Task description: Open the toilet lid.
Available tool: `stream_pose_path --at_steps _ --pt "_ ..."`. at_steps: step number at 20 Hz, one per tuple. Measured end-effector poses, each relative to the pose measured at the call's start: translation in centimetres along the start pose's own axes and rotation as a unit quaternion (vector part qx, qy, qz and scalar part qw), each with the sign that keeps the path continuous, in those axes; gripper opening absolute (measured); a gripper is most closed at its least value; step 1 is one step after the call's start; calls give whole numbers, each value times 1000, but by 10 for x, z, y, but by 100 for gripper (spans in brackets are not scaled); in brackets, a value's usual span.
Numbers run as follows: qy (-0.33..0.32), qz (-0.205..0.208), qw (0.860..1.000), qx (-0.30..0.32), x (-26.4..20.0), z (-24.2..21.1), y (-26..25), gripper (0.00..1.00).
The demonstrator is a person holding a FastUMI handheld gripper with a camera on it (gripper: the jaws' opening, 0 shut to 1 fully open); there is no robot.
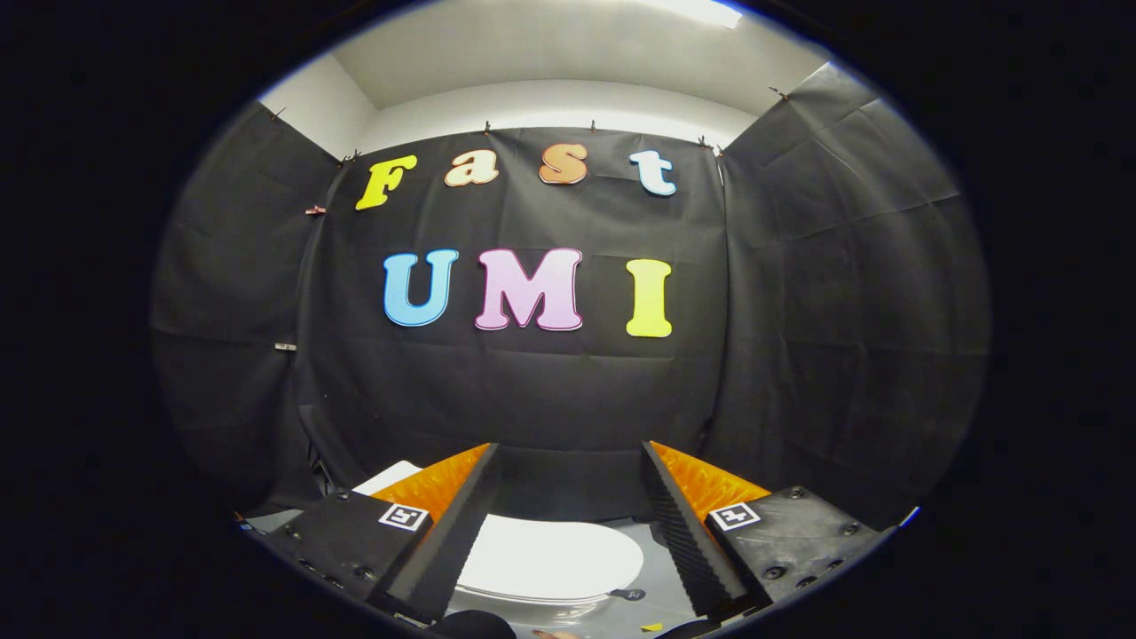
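Black cloth walls filled my frame's upper half | gripper [568,461] fingers spread wide, pinching nothing | white oval glossy toilet lid [550,559] lay shut at lower centre, between and below the fingertips | I judged a descent was needed.

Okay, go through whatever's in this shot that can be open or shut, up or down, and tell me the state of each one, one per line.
toilet lid: down, lying flat and closed, seen between the fingers and below them.
gripper: open, fingers spread wide, holding nothing, raised above the lid and not touching it.
ceiling light: on, glowing above the booth wall.
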State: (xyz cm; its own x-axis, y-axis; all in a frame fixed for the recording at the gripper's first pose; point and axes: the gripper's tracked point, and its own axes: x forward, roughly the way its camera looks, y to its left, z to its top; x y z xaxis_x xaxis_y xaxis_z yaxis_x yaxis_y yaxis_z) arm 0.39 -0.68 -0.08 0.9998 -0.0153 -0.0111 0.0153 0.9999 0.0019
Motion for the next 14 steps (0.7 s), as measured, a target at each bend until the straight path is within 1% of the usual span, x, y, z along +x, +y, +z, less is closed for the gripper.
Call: stream_pose_path --at_steps 4,8,11,14 --pt "1 -8 1000 12 9 -4 -12 99" --pt "10 -18 999 29 28 -15 -31 99" --pt "13 -33 998 45 46 -28 -52 99" --pt "32 -47 996 68 68 -51 -77 99"
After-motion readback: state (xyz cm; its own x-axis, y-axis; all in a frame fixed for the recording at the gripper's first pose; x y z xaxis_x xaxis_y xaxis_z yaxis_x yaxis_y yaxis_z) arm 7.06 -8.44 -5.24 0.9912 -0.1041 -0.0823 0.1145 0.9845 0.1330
